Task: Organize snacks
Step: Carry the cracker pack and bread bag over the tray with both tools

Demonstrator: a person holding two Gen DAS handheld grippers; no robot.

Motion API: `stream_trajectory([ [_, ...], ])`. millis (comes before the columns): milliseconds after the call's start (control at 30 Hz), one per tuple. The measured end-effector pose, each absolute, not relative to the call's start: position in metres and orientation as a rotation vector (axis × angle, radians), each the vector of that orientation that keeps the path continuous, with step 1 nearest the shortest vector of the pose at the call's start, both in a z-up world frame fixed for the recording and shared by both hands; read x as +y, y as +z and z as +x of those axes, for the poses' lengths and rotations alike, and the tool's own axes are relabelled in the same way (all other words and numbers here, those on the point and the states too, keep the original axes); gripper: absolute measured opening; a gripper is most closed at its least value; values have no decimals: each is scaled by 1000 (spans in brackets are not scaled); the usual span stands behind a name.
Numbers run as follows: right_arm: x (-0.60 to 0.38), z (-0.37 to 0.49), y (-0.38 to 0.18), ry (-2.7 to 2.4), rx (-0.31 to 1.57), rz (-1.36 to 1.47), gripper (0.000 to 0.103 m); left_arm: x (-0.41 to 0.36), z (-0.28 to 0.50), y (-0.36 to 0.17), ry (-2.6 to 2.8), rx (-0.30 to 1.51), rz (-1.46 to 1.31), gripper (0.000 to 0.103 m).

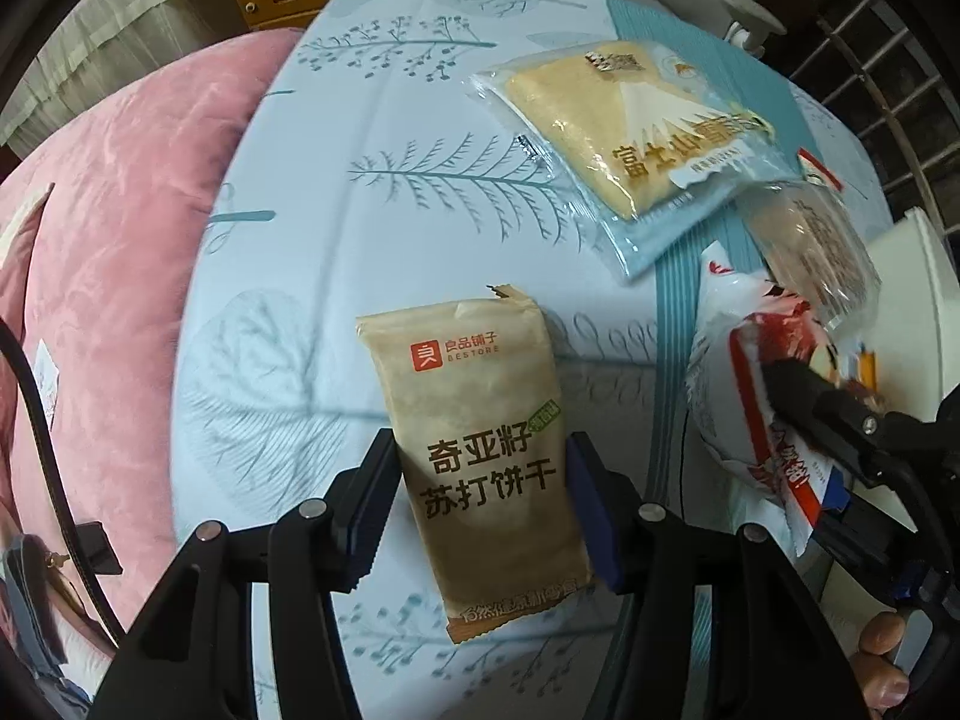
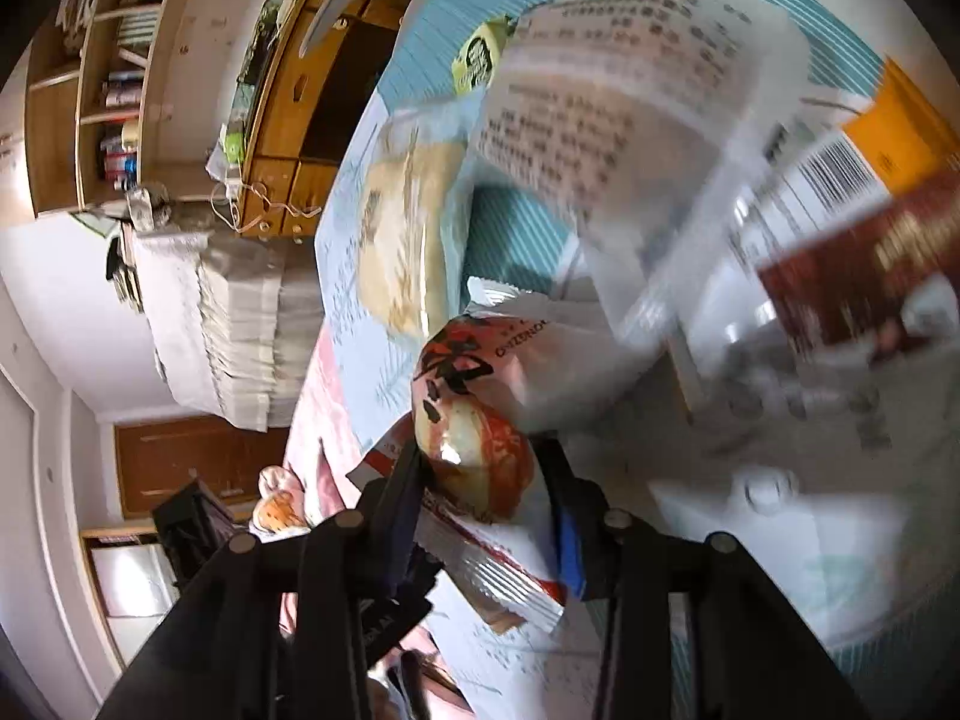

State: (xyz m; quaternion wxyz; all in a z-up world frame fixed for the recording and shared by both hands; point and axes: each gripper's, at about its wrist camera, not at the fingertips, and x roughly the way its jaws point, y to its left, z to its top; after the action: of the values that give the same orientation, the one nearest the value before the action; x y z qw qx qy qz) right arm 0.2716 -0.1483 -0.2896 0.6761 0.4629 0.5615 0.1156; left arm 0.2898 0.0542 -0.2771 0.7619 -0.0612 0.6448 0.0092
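- The left gripper [image 1: 480, 504] is pointing down over a bed sheet [image 1: 372, 192] that is pale blue with tree drawings.
- Its fingers [image 1: 591, 516] are squeezing a tan cracker pack [image 1: 480, 450] from both sides, so the pack is being held between them.
- The tan cracker pack is hanging with its long side running away from the camera, and its shadow is falling on the sheet below.
- A yellow cake pack [image 1: 624, 138] is lying flat on the sheet, farther away and to the right.
- A pink blanket [image 1: 114, 252] is sitting beside the sheet on the left.
- The right gripper [image 2: 480, 492] is pointing slantwise down, and its fingers [image 2: 402, 492] are pinching a red and white snack bag [image 2: 480, 450].
- In the left wrist view that red and white snack bag [image 1: 744, 396] is showing at the right, just beside the tan cracker pack but not touching it, with the right gripper [image 1: 804, 396] closed on it.
- A clear pack with black writing [image 2: 600, 120] is looking blurry just past the red and white bag.
- A wooden bookshelf [image 2: 102, 84] is standing in the room behind the bed.
- A fingertip of the person [image 1: 882, 636] is peeking in at the bottom right.
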Motion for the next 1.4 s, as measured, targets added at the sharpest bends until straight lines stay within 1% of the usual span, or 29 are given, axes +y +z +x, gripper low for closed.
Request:
stream_trajectory([
  [367,-143,206,-254,213,1203,949,37,71,227,-226,-101,1296,-123,54],
  [567,-153,166,-234,158,1170,983,37,79,211,-204,-166,1310,-118,54],
  [767,-161,131,-209,140,1159,936,37,69,201,-172,-257,1259,-116,54],
  [1100,-192,92,-157,104,1060,722,37,26,185,-133,-393,1186,-111,54],
  [1400,-251,87,-140,86,1046,611,37,-40,171,-107,-446,1106,-140,54],
])
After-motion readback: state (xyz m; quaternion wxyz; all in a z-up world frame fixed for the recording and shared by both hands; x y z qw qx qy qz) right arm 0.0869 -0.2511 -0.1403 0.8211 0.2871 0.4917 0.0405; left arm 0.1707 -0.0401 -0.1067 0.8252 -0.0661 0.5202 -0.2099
